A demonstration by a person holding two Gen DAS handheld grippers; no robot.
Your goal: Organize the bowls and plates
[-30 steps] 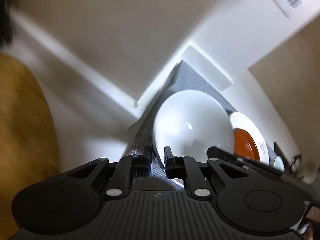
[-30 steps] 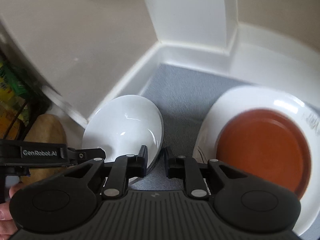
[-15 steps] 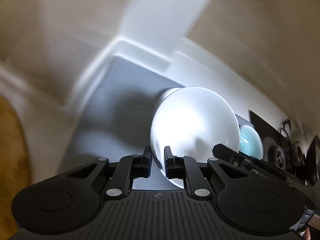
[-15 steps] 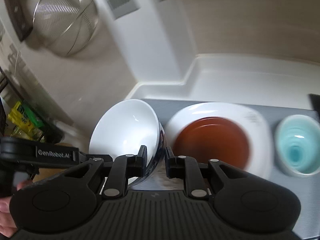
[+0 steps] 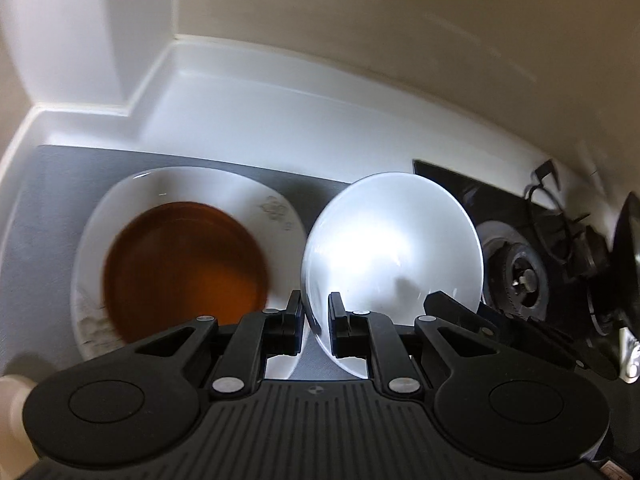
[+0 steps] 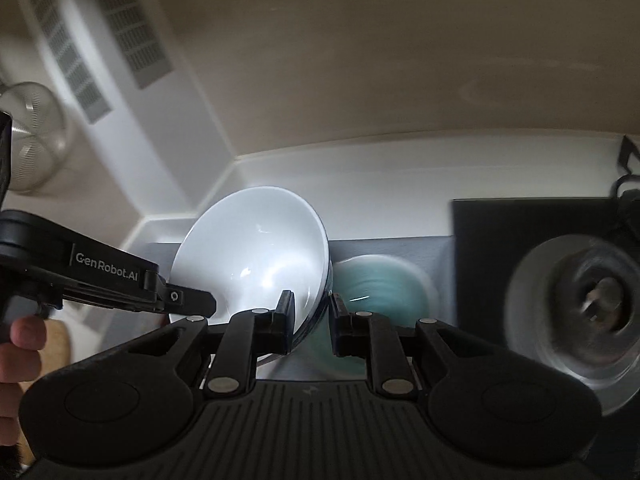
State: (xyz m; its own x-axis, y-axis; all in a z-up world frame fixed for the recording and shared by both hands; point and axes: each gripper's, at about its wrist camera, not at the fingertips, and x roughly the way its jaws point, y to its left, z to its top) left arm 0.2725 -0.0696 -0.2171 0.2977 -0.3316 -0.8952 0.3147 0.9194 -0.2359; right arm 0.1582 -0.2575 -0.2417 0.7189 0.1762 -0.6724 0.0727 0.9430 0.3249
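Observation:
Both grippers hold one white bowl [image 5: 392,252] by its rim, tilted in the air above the grey mat [image 5: 44,208]. My left gripper [image 5: 315,316] is shut on the bowl's left rim. My right gripper [image 6: 309,318] is shut on the right rim of the same bowl [image 6: 256,252]. A brown plate [image 5: 184,268] lies on a larger white plate [image 5: 248,200] on the mat, left of the bowl. A teal bowl [image 6: 384,280] stands on the mat, below and right of the white bowl, blurred.
A gas stove burner [image 5: 524,276] on a black hob is at the right, also in the right wrist view [image 6: 584,312]. White counter edge and beige wall run behind. A metal strainer [image 6: 32,140] hangs at left.
Both grippers have swung to the right with the white bowl. The bowl has moved from beside the stacked plates to over the teal bowl, and the stove has come into view.

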